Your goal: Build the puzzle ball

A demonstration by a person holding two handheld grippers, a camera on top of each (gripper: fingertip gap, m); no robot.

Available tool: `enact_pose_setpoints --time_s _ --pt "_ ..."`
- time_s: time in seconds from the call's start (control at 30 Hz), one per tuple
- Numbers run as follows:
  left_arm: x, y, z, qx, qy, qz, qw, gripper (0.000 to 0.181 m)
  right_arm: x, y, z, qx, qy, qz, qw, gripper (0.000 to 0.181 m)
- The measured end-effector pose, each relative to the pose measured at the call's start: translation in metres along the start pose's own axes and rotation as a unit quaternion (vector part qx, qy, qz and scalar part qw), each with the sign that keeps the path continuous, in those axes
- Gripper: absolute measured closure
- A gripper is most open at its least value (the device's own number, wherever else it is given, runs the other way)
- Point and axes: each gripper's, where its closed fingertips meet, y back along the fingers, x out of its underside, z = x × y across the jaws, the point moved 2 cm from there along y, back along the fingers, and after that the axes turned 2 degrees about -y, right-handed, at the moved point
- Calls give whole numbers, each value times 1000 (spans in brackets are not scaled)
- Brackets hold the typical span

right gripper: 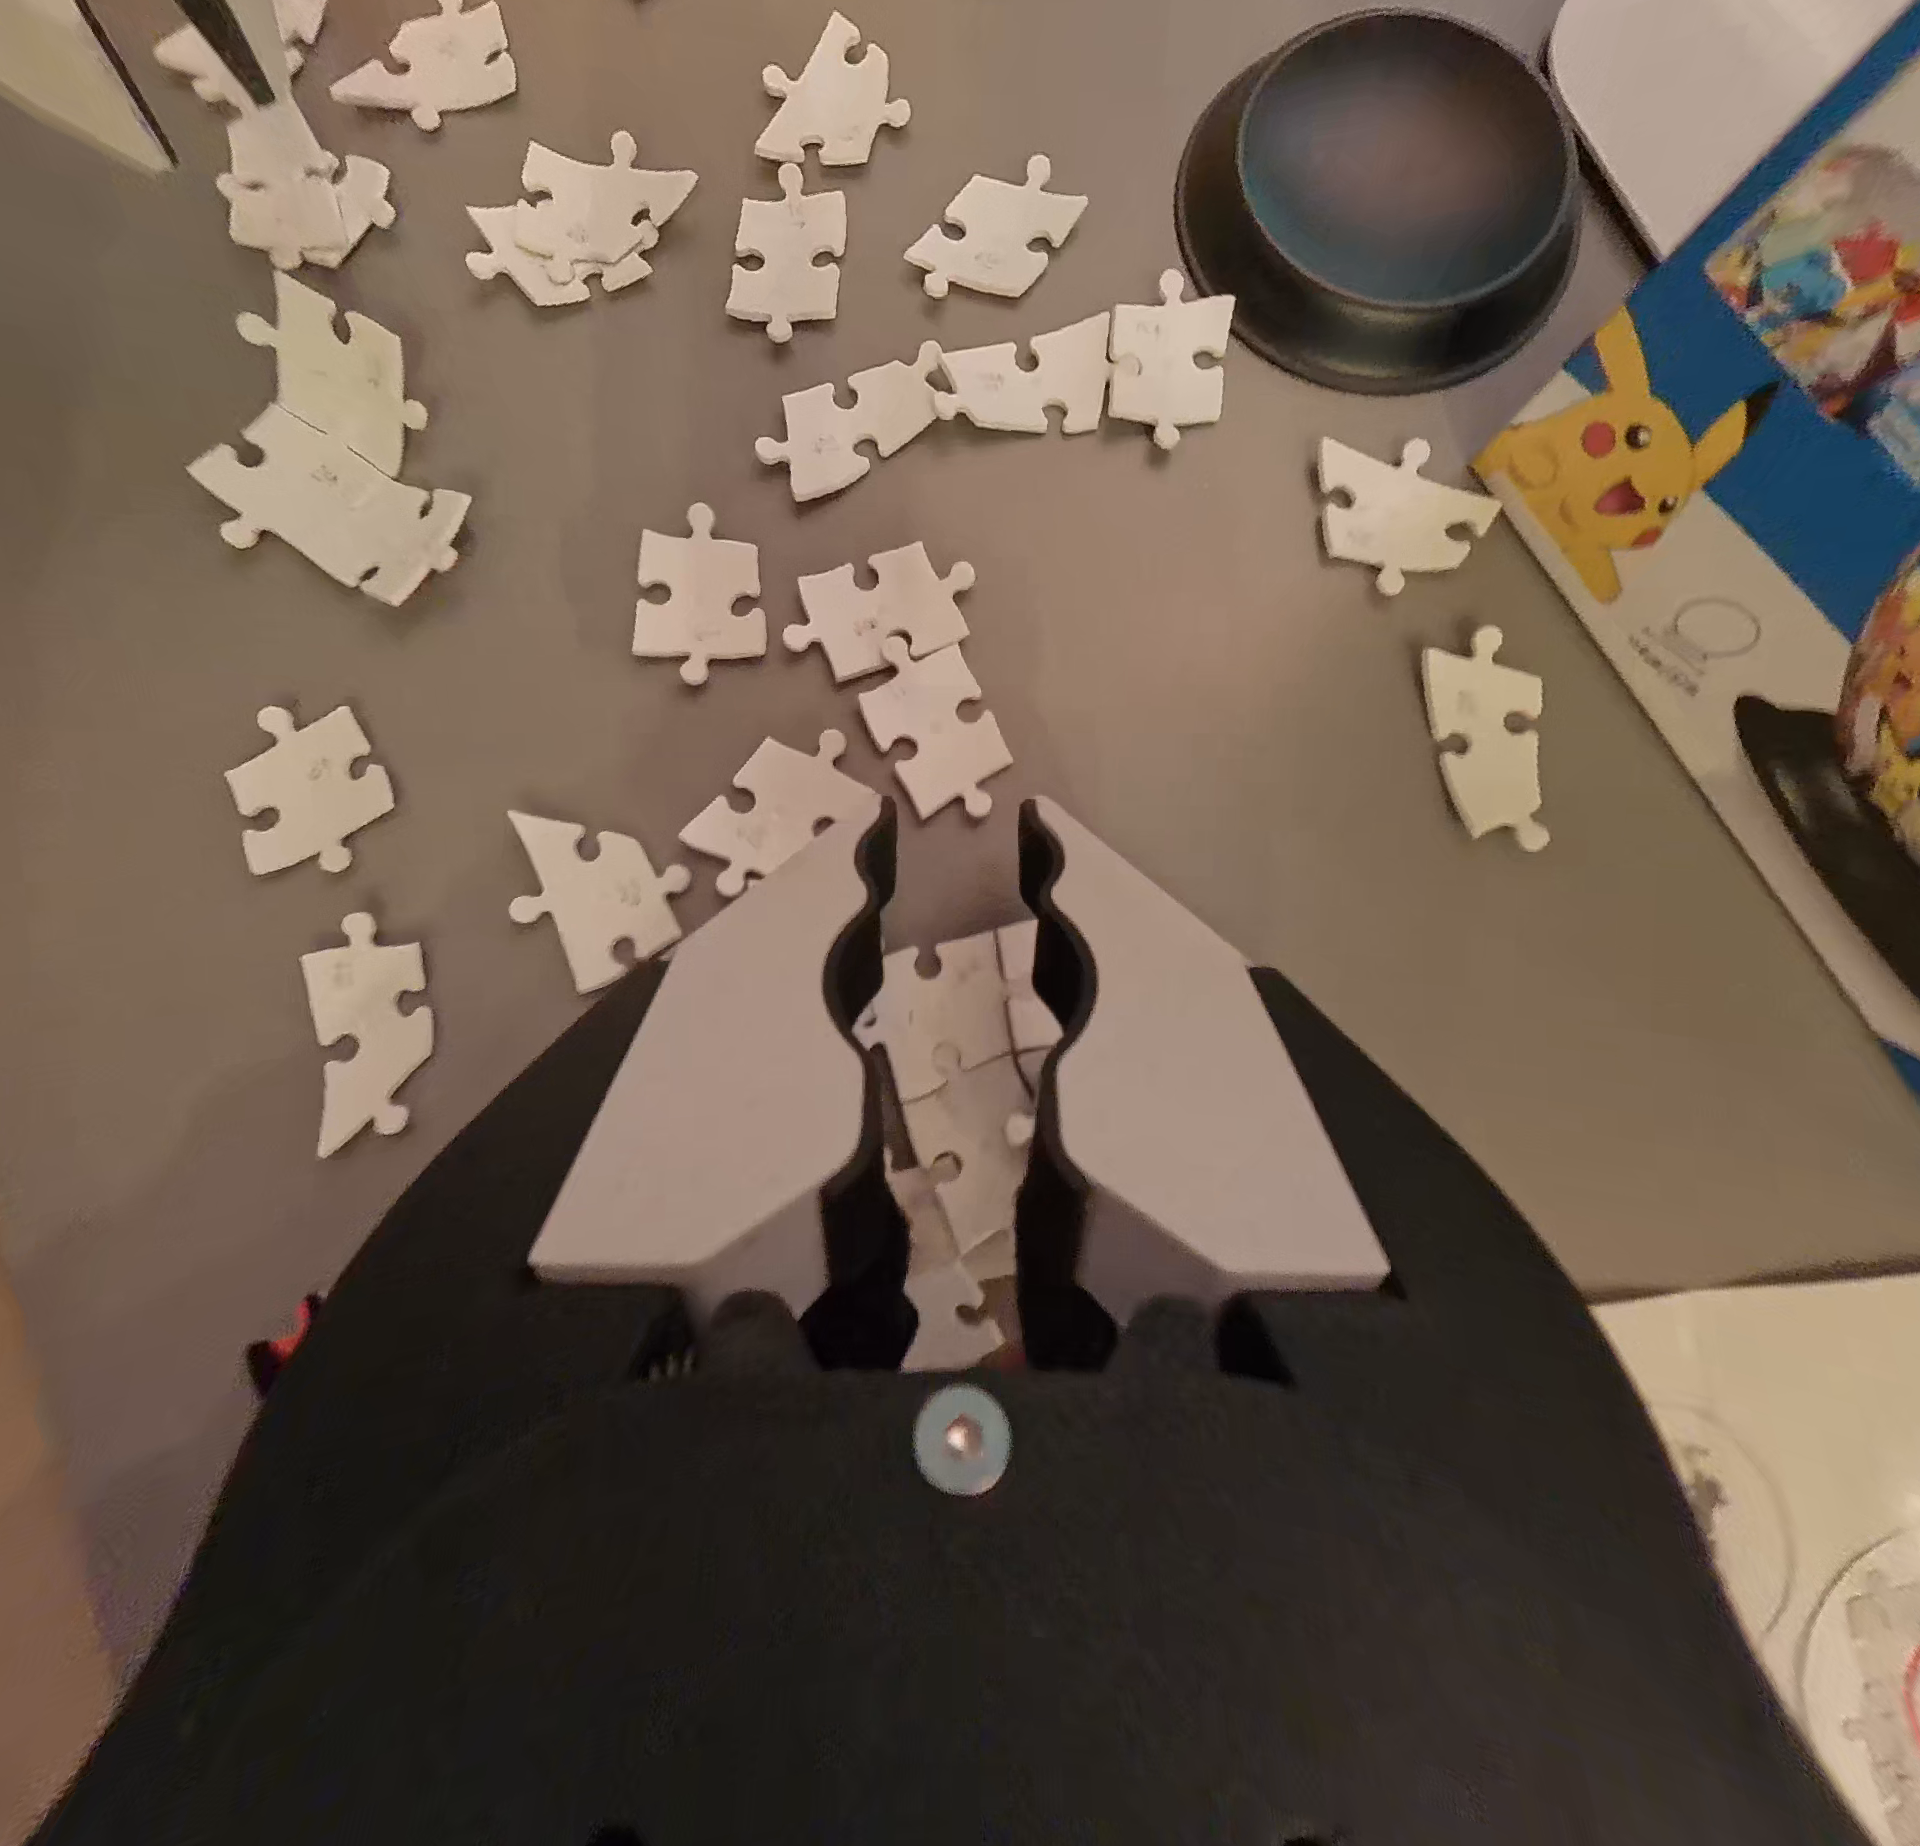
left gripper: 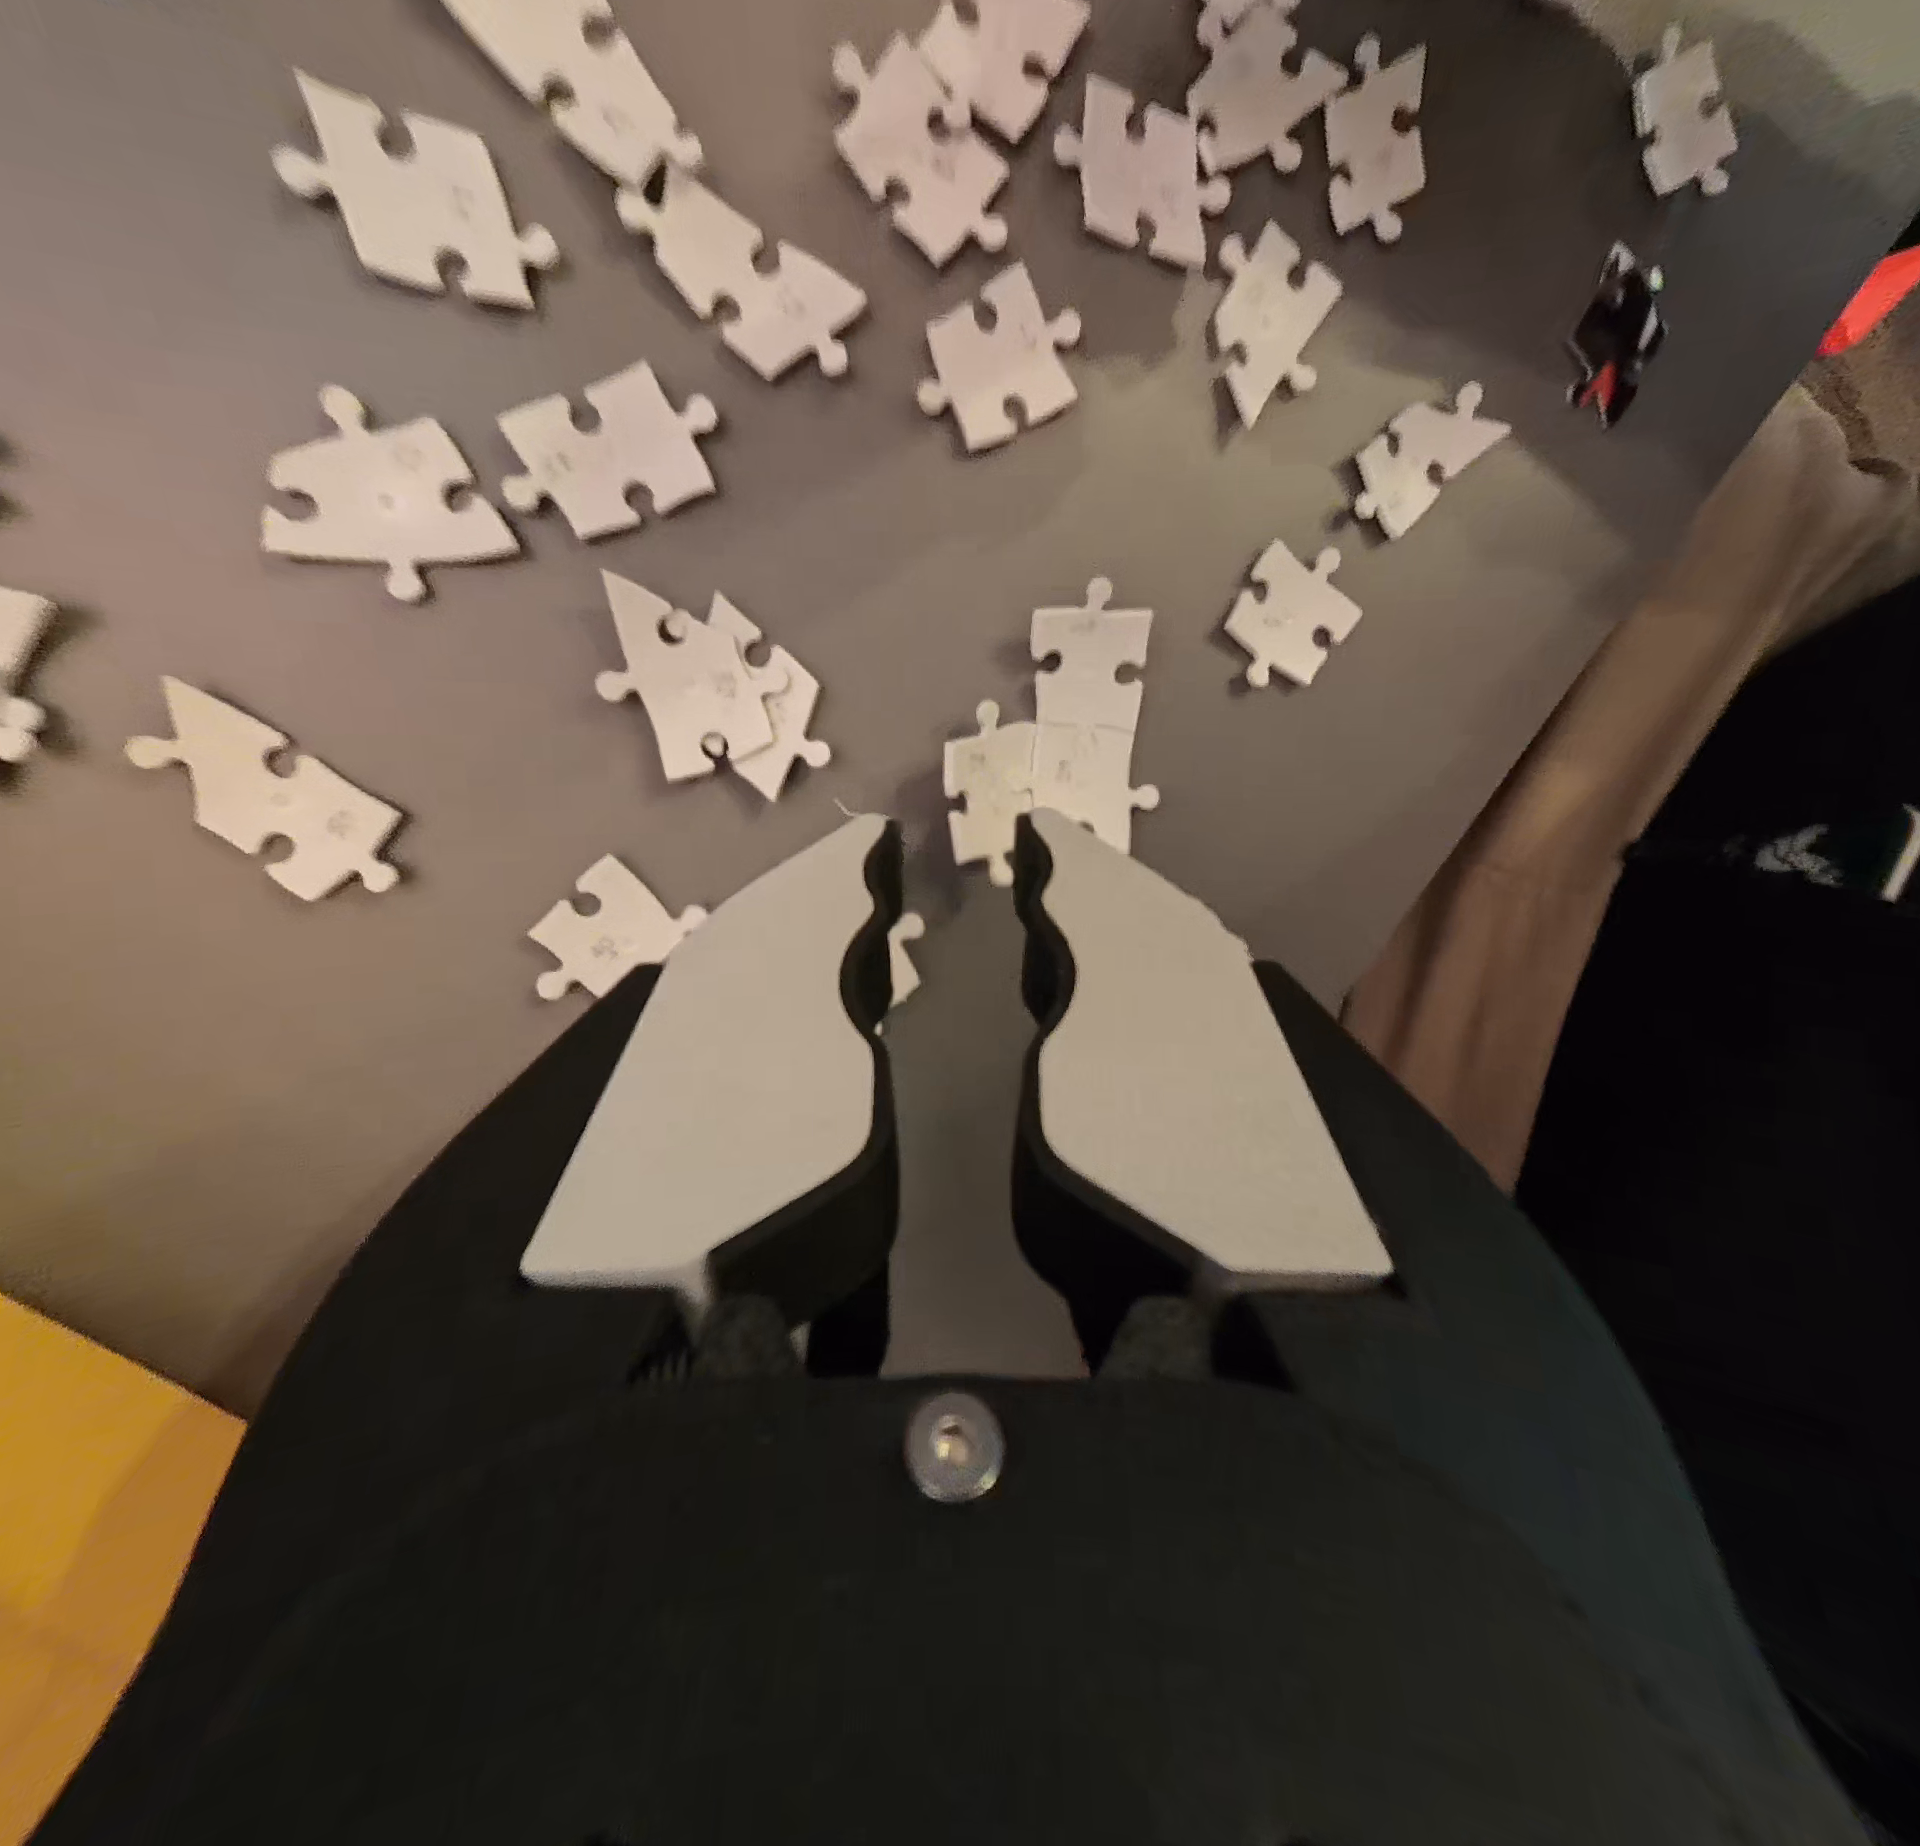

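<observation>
Several white, face-down puzzle pieces (left gripper: 997, 362) lie scattered on a grey table (left gripper: 156, 1017). My left gripper (left gripper: 956, 838) is narrowly open and empty. Its tips are just short of a small joined cluster of pieces (left gripper: 1086, 695). My right gripper (right gripper: 954, 825) is narrowly open. A joined strip of pieces (right gripper: 961, 1048) shows through the gap between its fingers, lower down; I cannot tell whether it touches them. Loose pieces (right gripper: 935, 726) lie just beyond the right tips. The left gripper (right gripper: 234, 20) also shows far off in the right wrist view, over a cluster (right gripper: 296, 201).
A black round stand (right gripper: 1392, 207) sits at the back right, beside a blue and white puzzle box (right gripper: 1704, 508). A white sheet (right gripper: 1766, 1464) lies at the near right. One dark, face-up piece (left gripper: 1616, 336) lies near a person's beige and black clothing (left gripper: 1662, 757). One gripper's finger ends stand about 15 cm off the other's.
</observation>
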Motion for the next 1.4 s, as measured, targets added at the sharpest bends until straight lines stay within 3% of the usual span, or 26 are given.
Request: enact_pose_setpoints --time_s 0.27,0.53,0.67,0.83,1.2,1.4 --pt "-34 -9 0 -30 -30 -46 998 162 -4 -20 -4 -25 20 34 999 167" --pt "-65 -31 17 -49 -64 -62 995 162 6 -12 -14 -28 8 43 999 167" --pt "-64 -47 18 -49 -101 -36 993 161 4 -7 -17 -19 15 39 999 167" --pt "-65 -56 9 -37 -138 -38 989 161 0 -4 3 -65 32 34 997 166" --pt "-61 -76 -2 -33 -160 -21 986 160 -1 -6 14 -82 39 33 995 164" --pt "-64 -77 -3 -43 -166 -31 985 173 -6 -10 21 -92 39 24 995 165"
